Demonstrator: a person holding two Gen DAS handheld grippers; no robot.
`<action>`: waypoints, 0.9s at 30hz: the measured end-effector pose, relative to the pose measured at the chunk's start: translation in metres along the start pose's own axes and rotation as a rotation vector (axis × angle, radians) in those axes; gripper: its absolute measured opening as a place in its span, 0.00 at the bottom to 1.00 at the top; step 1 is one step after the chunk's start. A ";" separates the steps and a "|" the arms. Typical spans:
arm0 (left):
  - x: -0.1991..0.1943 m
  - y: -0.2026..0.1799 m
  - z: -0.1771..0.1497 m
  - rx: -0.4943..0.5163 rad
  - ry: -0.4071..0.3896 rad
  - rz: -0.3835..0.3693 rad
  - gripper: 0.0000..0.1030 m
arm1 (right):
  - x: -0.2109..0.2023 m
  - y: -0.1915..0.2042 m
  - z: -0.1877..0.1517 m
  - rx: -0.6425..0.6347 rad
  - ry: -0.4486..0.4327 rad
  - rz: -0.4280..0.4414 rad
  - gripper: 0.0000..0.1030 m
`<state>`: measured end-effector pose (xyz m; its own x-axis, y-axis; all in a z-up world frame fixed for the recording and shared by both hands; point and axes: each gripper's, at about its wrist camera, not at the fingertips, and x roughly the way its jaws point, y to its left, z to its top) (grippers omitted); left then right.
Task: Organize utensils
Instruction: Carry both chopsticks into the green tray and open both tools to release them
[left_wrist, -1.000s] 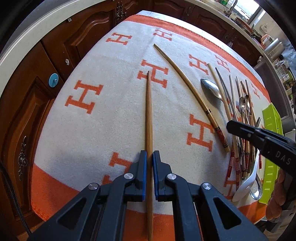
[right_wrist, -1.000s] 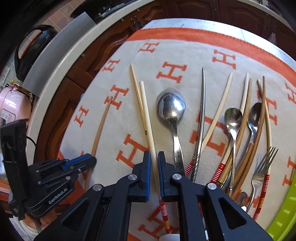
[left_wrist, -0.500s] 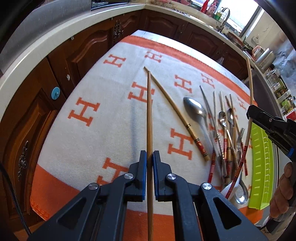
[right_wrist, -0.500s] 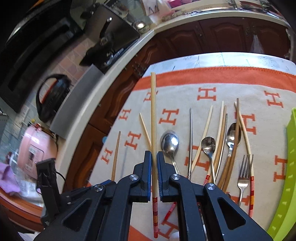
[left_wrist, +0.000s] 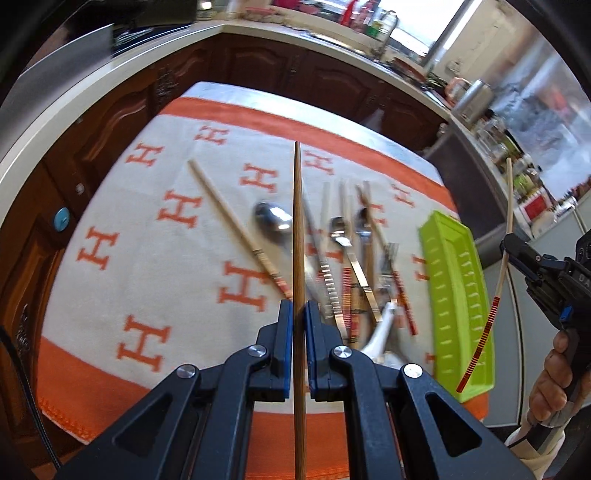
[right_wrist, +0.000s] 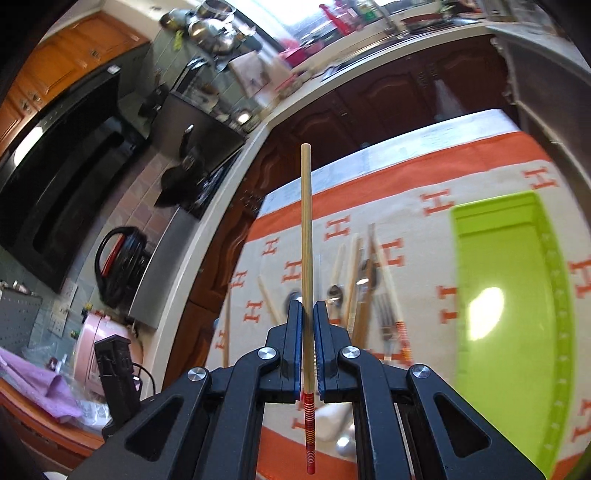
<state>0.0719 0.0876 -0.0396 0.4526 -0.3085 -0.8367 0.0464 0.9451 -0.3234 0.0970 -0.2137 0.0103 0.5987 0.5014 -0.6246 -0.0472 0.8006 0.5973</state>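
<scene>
The fingers (left_wrist: 284, 332) of the left gripper (left_wrist: 299, 314) are clamped on a brown chopstick (left_wrist: 297, 229); a pale chopstick (right_wrist: 306, 236) is gripped by the right gripper (right_wrist: 307, 314). Beyond, remaining utensils (left_wrist: 347, 258) are spread on the cloth (left_wrist: 147, 266) beside a green tray (left_wrist: 454, 295).

A plain brown wooden chopstick (left_wrist: 297, 229) is held off the cloth, as is a pale chopstick (right_wrist: 306, 258) with a red-striped end. More chopsticks, spoons and a fork (left_wrist: 386, 266) lie bunched beside the empty lime-green tray (left_wrist: 448, 266)
</scene>
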 end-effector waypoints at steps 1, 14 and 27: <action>-0.001 -0.010 0.002 0.015 -0.003 -0.016 0.04 | -0.015 -0.008 0.003 0.010 -0.023 -0.021 0.05; 0.054 -0.189 0.020 0.202 0.065 -0.249 0.04 | -0.076 -0.088 0.023 -0.053 0.007 -0.392 0.06; 0.140 -0.219 -0.029 0.212 0.252 -0.194 0.18 | -0.058 -0.171 0.005 0.059 0.095 -0.411 0.28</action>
<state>0.0993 -0.1657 -0.0984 0.1849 -0.4759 -0.8598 0.3045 0.8596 -0.4103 0.0742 -0.3816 -0.0526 0.4813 0.1743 -0.8590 0.2281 0.9214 0.3147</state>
